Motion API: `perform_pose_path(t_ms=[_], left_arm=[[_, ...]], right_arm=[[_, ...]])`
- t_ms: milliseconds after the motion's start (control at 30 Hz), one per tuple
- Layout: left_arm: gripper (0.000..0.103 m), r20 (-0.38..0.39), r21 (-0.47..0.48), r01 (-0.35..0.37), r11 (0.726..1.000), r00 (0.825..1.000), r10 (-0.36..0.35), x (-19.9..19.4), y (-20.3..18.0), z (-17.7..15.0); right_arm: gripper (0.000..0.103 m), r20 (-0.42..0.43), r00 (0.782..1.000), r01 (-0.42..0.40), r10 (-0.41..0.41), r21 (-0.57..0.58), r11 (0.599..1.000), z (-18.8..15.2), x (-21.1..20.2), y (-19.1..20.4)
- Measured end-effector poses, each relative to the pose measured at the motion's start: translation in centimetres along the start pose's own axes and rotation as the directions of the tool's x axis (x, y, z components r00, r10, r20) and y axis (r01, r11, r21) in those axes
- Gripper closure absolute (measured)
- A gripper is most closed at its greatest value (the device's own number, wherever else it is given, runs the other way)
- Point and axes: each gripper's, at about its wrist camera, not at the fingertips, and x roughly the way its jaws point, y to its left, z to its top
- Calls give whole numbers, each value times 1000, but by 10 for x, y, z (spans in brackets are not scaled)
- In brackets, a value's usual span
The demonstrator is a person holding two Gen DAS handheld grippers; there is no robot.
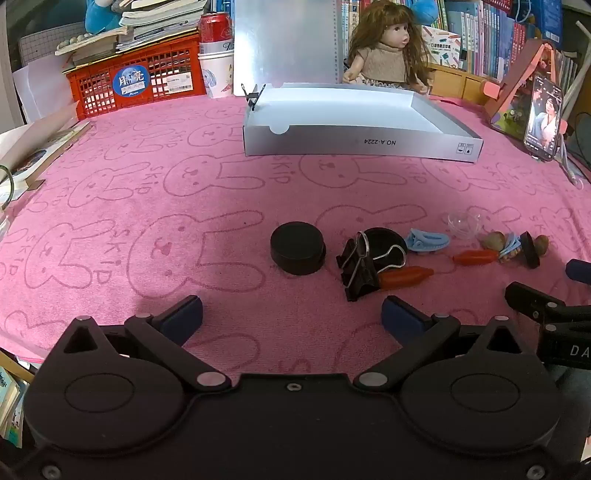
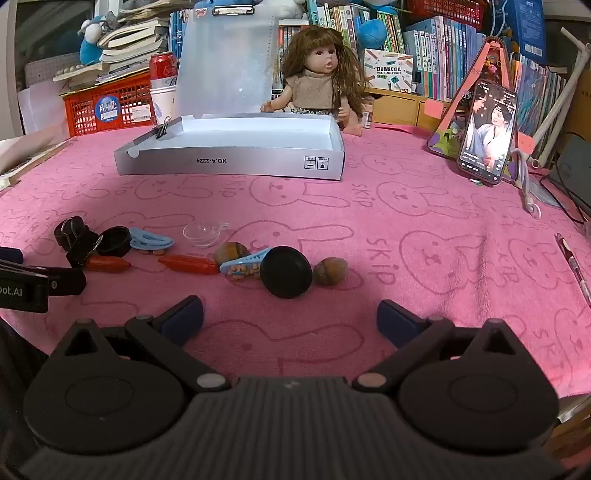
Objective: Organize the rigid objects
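Note:
Small objects lie in a row on the pink cloth: a black round lid (image 1: 297,247), a black binder clip (image 1: 357,266), two orange toy carrots (image 1: 404,277) (image 2: 188,264), blue hair clips (image 1: 426,242) (image 2: 243,265), a clear cup (image 2: 203,233), walnuts (image 2: 330,271) and a tilted black lid (image 2: 285,272). An open grey box (image 1: 354,142) (image 2: 229,162) stands behind them. My left gripper (image 1: 291,317) is open and empty just in front of the black lid and binder clip. My right gripper (image 2: 290,319) is open and empty in front of the tilted black lid.
A doll (image 2: 319,74) sits behind the box. A red basket (image 1: 136,79), a red can (image 1: 216,27) and books stand at the back left. A phone on a stand (image 2: 487,133) is at the right, a pen (image 2: 572,262) near the right edge.

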Motion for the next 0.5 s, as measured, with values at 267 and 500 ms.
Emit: perform_pose_path(t_ms=[267,500], left_arm=[[0,-1,-3,0,1000,1000,0,-3,1,-4],[0,-19,0,-2,1000,1000,2,3,1,2]], right_arm=[[0,2,1000,0,0,2,1000,0,0,0],[0,-6,1000,1,-1,0,1000,3,-1,2]])
